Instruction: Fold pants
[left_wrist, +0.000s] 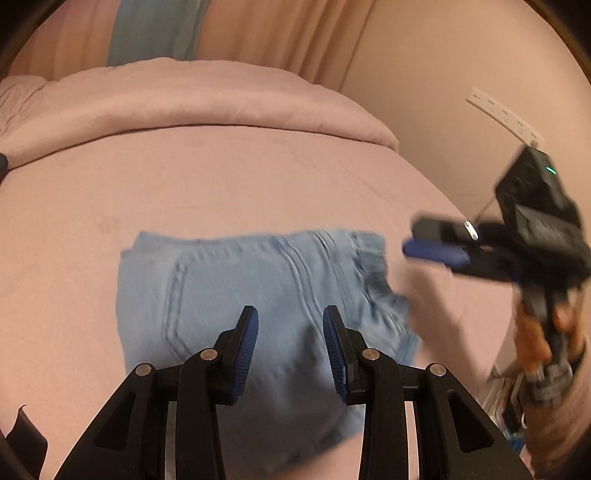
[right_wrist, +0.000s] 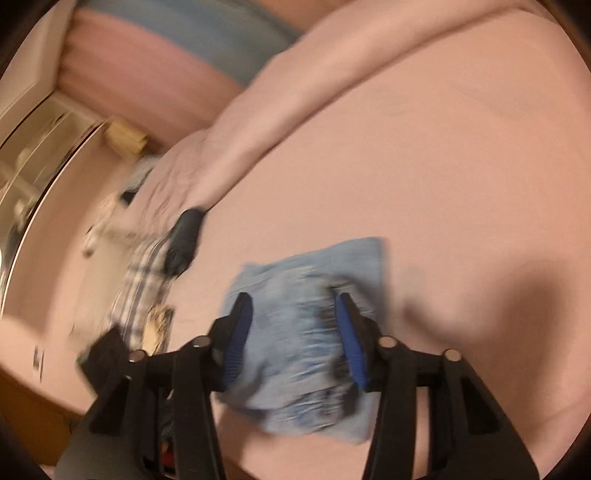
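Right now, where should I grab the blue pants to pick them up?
Grab the pants at the thick waistband end, on the right gripper's side. They lie folded flat on the bed, so a flat middle gives nothing to pinch. That end looks bunched and a little raised, I think. Slide one finger under from the right, then close.

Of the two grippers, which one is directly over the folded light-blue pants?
The left gripper: its open jaws frame the folded light-blue pants. The right gripper hangs beside the pants' right edge, over the pink bedsheet.
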